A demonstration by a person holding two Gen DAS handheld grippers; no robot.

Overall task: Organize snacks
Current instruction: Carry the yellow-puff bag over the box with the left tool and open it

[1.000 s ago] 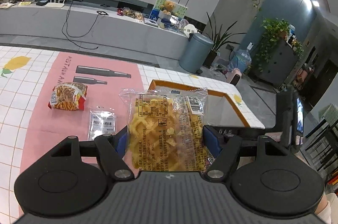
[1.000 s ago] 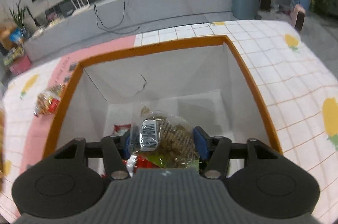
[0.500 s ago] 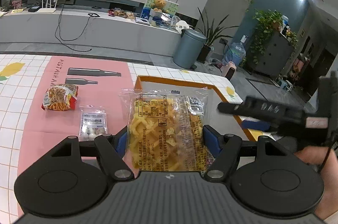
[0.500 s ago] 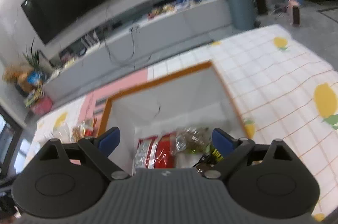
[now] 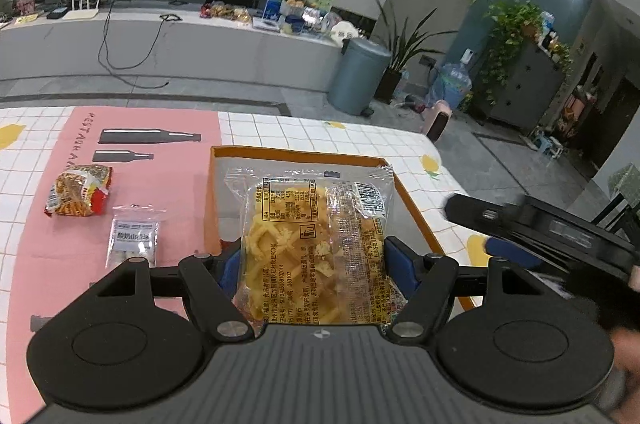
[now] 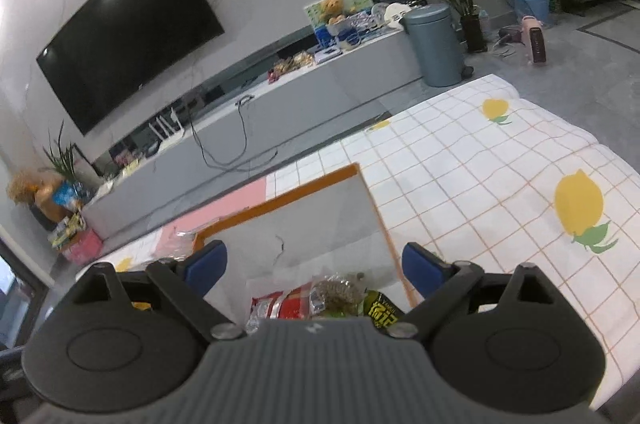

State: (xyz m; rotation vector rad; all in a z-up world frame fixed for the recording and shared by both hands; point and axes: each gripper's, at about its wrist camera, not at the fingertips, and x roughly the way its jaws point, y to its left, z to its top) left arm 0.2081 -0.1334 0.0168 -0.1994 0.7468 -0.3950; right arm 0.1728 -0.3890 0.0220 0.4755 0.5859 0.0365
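Observation:
My left gripper (image 5: 316,260) is shut on a clear packet of yellow snacks (image 5: 312,244) and holds it upright over the near left part of the orange-rimmed white box (image 5: 296,155). My right gripper (image 6: 314,260) is open and empty, raised above the same box (image 6: 316,184). Several packets (image 6: 320,300) lie on the box floor under it, among them a red one and a brown one. My right gripper also shows at the right of the left wrist view (image 5: 540,224).
A red and orange snack packet (image 5: 78,194) and a small clear bag of white sweets (image 5: 134,238) lie on the pink mat (image 5: 120,184) left of the box. The table has a white checked cloth with lemons (image 6: 500,184). Its far edge drops to the grey floor.
My right gripper opened and let the brown snack packet fall into the box, then rose and tilted up. My left gripper moved right with the yellow packet, toward the box.

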